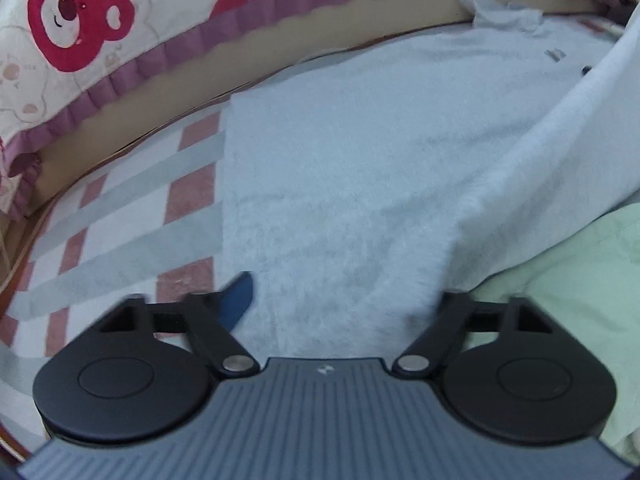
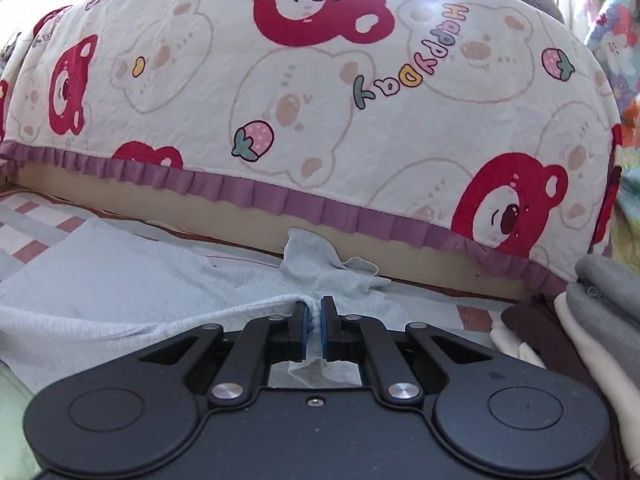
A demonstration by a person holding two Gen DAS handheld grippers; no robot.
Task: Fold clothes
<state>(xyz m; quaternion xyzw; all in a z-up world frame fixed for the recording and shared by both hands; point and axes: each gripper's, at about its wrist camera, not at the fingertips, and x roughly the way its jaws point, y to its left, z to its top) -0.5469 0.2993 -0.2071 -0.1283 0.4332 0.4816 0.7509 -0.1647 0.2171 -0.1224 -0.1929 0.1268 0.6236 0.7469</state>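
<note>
Right gripper (image 2: 314, 322) clenched on the hem of the pale blue garment (image 1: 360, 168), fabric bunched between its pads. Left gripper (image 1: 340, 300) spread wide, garment lying ahead between its fingers. Risk: thin pinch slipping free mid-fold, edge dropping crooked

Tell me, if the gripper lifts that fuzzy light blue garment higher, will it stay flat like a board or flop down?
Probably flop. The light blue garment already bunches where the right gripper pinches it, and the lifted part sags in a soft drape in the left wrist view, so it looks floppy. Its fuzzy surface suggests it will not slip easily. The left gripper is wide open over it.
</note>
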